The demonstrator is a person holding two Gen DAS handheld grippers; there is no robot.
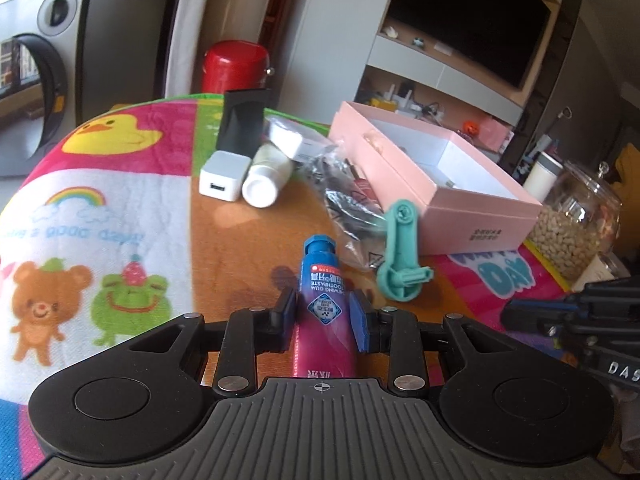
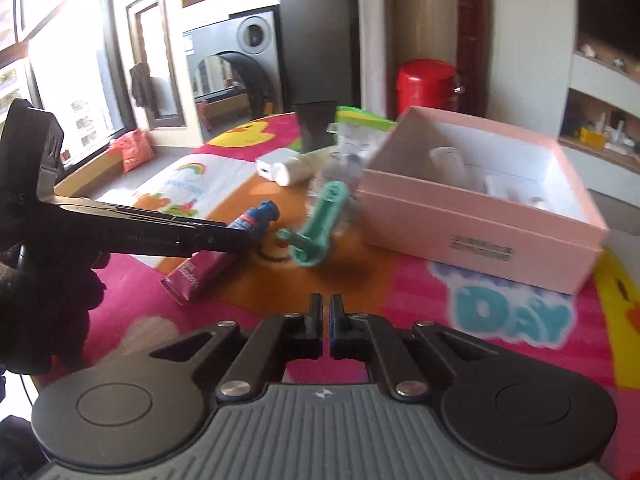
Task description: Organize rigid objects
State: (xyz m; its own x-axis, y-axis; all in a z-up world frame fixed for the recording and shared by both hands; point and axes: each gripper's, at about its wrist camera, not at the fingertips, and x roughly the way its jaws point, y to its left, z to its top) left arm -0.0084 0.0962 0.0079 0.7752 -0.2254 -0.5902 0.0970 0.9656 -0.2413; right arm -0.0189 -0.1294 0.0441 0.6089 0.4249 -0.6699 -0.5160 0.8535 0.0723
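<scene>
My left gripper (image 1: 322, 312) is shut on a pink-and-blue toothpaste tube (image 1: 323, 300), blue cap pointing away; in the right wrist view the tube (image 2: 208, 266) lies on the mat with the left gripper (image 2: 236, 236) around it. A teal plastic tool (image 1: 400, 254) lies just right of the tube, also seen in the right wrist view (image 2: 316, 228). An open pink box (image 1: 452, 184) stands behind it and holds a few white items (image 2: 448, 162). My right gripper (image 2: 325, 320) is shut and empty, low over the mat in front of the box.
A white charger cube (image 1: 220, 178), a white bottle (image 1: 266, 178) on its side, a black block (image 1: 244, 124) and a clear plastic bag (image 1: 344, 196) lie on the colourful mat (image 1: 100, 208). A glass jar (image 1: 576, 220) stands at the right edge. A red can (image 1: 234, 66) stands behind.
</scene>
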